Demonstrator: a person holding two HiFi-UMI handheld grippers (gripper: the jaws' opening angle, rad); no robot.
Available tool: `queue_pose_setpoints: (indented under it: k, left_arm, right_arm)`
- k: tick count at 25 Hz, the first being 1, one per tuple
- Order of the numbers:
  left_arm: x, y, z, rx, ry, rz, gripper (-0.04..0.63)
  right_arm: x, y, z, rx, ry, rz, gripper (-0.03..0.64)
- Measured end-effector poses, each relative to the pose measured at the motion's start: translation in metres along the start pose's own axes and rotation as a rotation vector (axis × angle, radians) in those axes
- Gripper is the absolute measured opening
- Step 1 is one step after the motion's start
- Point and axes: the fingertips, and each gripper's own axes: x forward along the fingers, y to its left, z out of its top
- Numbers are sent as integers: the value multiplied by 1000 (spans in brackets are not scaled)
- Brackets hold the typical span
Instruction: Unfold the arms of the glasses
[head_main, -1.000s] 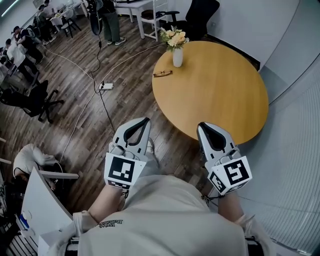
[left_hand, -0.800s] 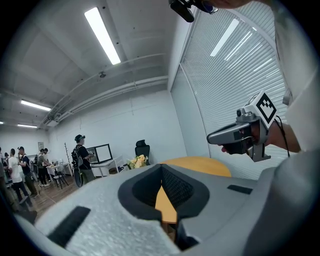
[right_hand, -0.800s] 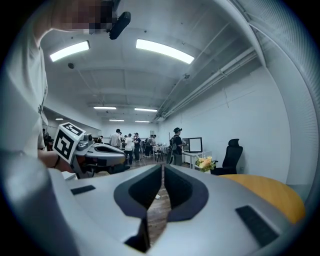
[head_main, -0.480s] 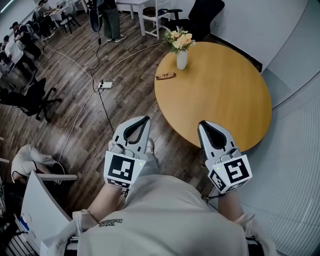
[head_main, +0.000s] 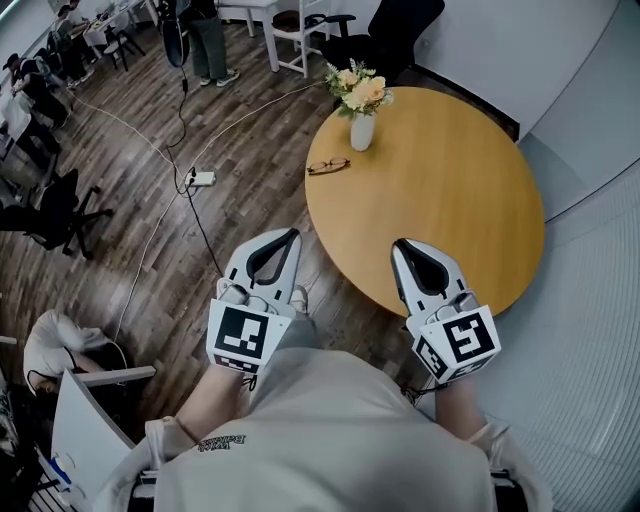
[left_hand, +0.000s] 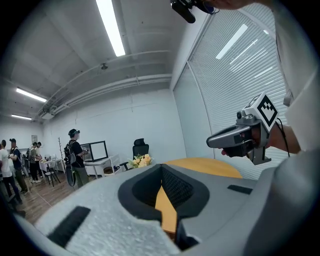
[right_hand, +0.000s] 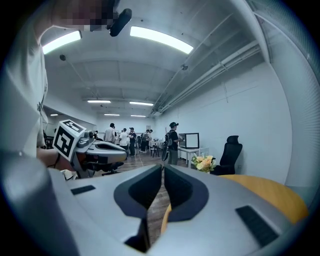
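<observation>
The left gripper (head_main: 289, 238) has its two jaws pressed together at the tips, with nothing between them. The right gripper (head_main: 401, 246) is the same: its jaws are closed up with only a thin crack, and it holds nothing. The person holds both low and close to the tummy, side by side, pointing forward. The right one points at the near edge of the round wooden table (head_main: 450, 200). The left one is over the wood floor (head_main: 150, 230), just off the table's side. The glasses (head_main: 328, 166) lie on the far left part of the table, near a white vase (head_main: 362, 130) of flowers, well apart from both grippers. They look too small from here to tell if the arms are folded. I think the job has not begun yet and this is the getting-near part. Next the person needs to come closer, open the jaws, and hold the frame with one gripper so the other can swing an arm out
</observation>
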Motion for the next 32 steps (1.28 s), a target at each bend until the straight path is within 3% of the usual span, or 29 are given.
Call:
queue_pose_setpoints:
  k: [15, 25, 32]
  left_arm:
    - [78, 116, -6, 1, 11, -68, 21]
    - [121, 185, -34, -3, 28, -142, 23]
    - [137, 207, -41, -6, 11, -171, 23]
  right_arm:
    - [123, -31, 23, 4, 45, -86, 37]
    - [199, -43, 38, 0, 56, -181, 37]
    - [229, -48, 34, -2, 82, -217, 37]
